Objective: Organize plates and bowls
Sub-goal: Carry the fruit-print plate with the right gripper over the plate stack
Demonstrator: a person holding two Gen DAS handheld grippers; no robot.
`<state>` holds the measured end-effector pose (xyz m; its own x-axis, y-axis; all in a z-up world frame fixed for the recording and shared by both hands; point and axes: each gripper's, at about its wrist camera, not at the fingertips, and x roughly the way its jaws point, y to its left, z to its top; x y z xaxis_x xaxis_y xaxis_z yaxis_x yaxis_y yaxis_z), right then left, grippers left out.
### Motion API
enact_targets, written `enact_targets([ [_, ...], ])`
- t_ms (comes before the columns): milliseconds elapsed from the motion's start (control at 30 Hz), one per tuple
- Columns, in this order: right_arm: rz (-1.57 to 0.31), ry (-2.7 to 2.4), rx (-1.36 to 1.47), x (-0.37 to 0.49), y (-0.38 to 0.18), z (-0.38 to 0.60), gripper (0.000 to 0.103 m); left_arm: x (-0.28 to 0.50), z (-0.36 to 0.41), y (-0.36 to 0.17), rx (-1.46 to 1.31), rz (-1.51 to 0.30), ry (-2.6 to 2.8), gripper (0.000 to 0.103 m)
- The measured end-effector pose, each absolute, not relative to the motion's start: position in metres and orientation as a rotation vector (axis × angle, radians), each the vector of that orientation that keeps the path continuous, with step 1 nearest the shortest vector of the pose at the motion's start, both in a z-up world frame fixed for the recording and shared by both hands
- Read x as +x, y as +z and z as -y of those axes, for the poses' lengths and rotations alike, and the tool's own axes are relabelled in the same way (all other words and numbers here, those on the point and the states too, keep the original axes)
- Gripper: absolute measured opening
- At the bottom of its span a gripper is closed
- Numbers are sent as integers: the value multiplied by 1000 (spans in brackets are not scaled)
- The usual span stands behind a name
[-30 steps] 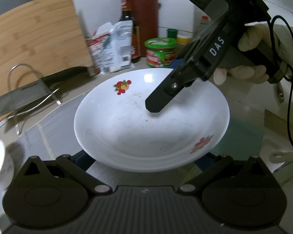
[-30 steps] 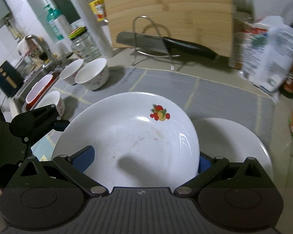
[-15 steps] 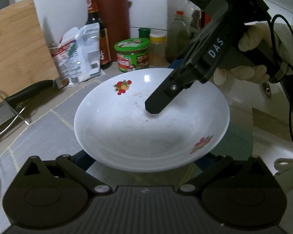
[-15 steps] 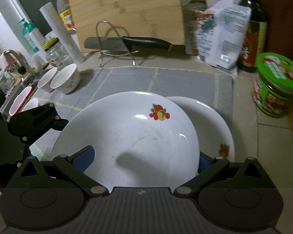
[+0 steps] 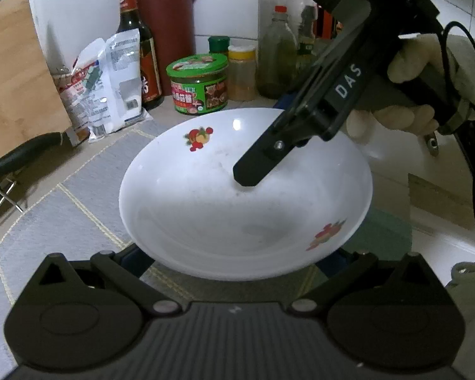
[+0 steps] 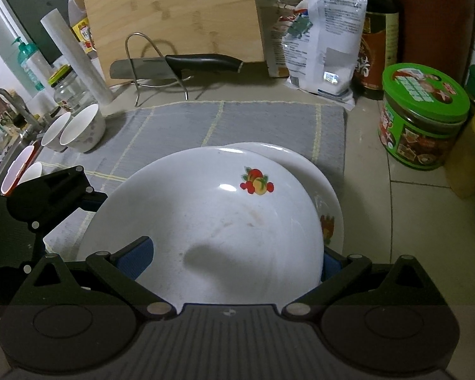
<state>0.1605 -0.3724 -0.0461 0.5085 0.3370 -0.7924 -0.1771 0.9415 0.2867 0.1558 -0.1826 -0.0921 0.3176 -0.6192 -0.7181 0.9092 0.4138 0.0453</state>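
White plate (image 5: 243, 209) with red fruit motifs is held level above the grey placemat (image 5: 57, 218). Right gripper (image 5: 253, 174), marked "DAS", clamps the plate's far rim, one finger resting inside the dish. Left gripper (image 5: 237, 262) fingers straddle the near rim; contact cannot be confirmed. In the right wrist view a second plate (image 6: 329, 196) lies directly beneath. Beyond: green-lidded jar (image 5: 199, 84), soy sauce bottle (image 5: 139, 50), printed pouch (image 5: 110, 82); labels unreadable.
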Motion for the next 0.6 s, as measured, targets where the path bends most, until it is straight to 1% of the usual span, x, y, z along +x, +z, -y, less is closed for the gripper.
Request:
enact_targets([
  [600, -1027, 285, 146, 169, -56, 370, 103, 161, 188, -97, 514, -718, -1042, 103],
])
